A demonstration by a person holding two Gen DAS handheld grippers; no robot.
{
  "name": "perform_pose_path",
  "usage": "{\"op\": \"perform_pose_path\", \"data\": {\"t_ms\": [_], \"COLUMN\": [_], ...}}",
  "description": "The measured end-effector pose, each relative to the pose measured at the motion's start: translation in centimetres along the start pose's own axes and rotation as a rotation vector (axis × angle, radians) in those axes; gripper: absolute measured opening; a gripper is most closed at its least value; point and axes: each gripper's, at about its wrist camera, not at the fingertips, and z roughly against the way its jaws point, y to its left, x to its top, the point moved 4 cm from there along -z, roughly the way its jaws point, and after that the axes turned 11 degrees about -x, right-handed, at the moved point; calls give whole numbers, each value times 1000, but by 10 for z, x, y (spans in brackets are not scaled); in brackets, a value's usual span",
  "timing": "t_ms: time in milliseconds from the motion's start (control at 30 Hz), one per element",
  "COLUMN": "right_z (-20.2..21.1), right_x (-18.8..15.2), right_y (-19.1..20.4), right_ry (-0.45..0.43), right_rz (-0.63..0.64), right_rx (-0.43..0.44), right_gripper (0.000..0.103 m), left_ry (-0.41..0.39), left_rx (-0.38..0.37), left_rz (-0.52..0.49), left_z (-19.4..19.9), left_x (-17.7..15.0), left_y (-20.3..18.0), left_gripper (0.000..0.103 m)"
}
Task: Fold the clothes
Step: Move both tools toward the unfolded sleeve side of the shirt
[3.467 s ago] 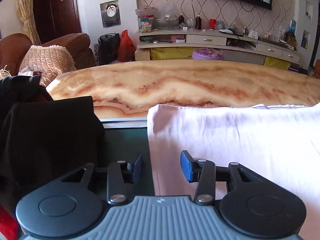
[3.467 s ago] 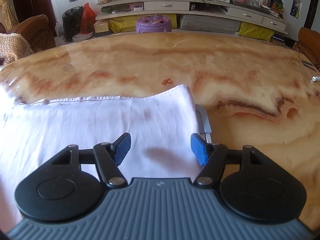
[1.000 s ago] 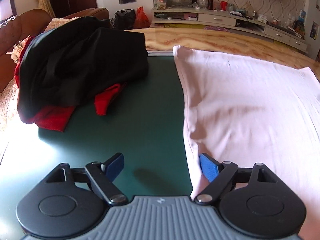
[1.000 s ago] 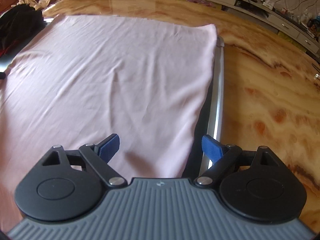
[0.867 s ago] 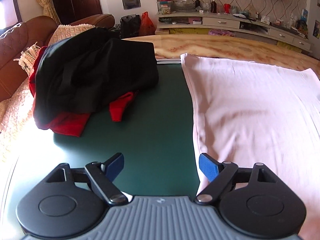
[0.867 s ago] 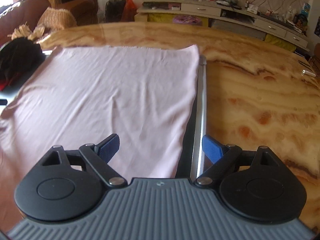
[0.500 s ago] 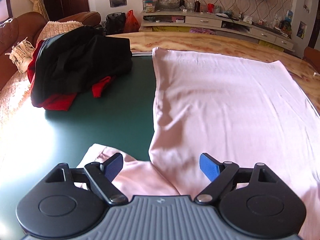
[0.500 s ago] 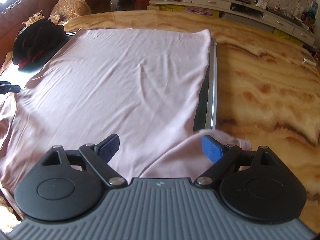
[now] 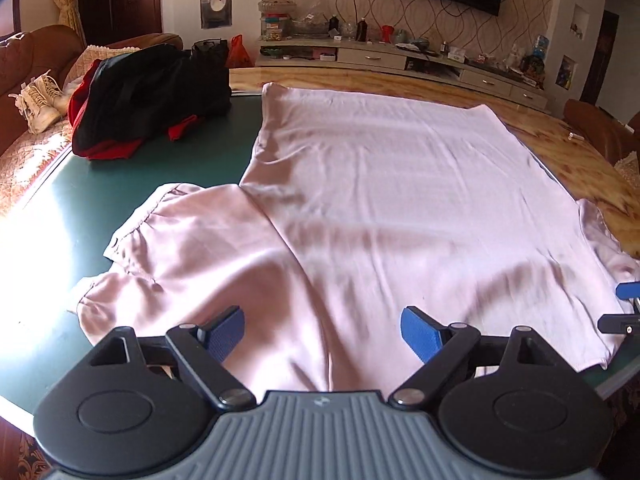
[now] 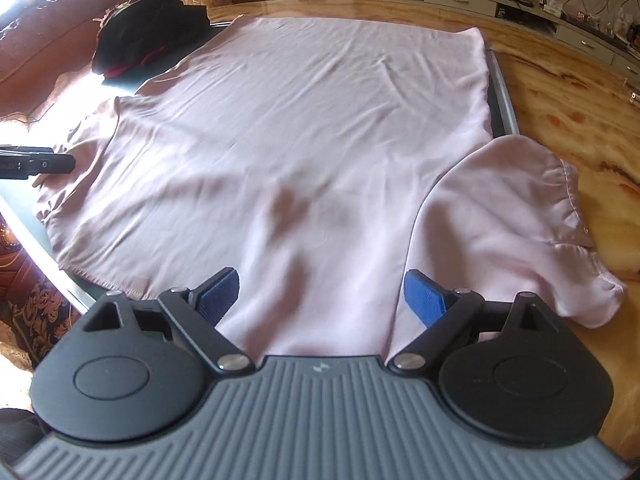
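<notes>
A pale pink shirt lies spread flat on a dark green mat, hem at the far end. Its left sleeve lies on the mat; its right sleeve lies over the marble table. My left gripper is open and empty above the shirt's near left shoulder. My right gripper is open and empty above the near right shoulder, beside the right sleeve. The shirt also shows in the right wrist view. Part of the left gripper shows at that view's left edge.
A heap of black and red clothes lies on the mat's far left corner. The marble table extends right and beyond. A brown sofa with white shoes stands left. A TV cabinet runs along the far wall.
Both grippers have pulled back toward the shirt's near end and risen. The sleeves and shoulders have come into view. Both stay open and empty.
</notes>
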Motion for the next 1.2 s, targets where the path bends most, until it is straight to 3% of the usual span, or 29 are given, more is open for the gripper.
{"op": "perform_pose_path", "data": {"t_ms": [133,300,500,600,767,933,1200], "right_z": [-2,4,4,11,22,8,-12], "right_x": [-16,-27,-23,-13,17,28,19], "right_y": [-7,-6,0,4,9,31,48], "right_ry": [44,55,106,69,-15,-17,31], "right_rz": [-42,-18,10,18,-40,-29,-43], "right_rx": [-30,-72,-107,-90,-62,-82,-102], "right_gripper": [97,97,97,97,97,97,97], "left_ry": [60,77,81,89,26,32,85], "left_rx": [61,80,89,77,76,70,46], "left_rz": [-51,44,82,94,96,165,4], "left_z": [-1,2,11,13,16,3,3], "left_x": [-28,-48,-54,-48,-28,-28,-50], "left_y": [-7,4,8,8,11,30,4], "left_gripper": [90,90,91,91,91,90,90]}}
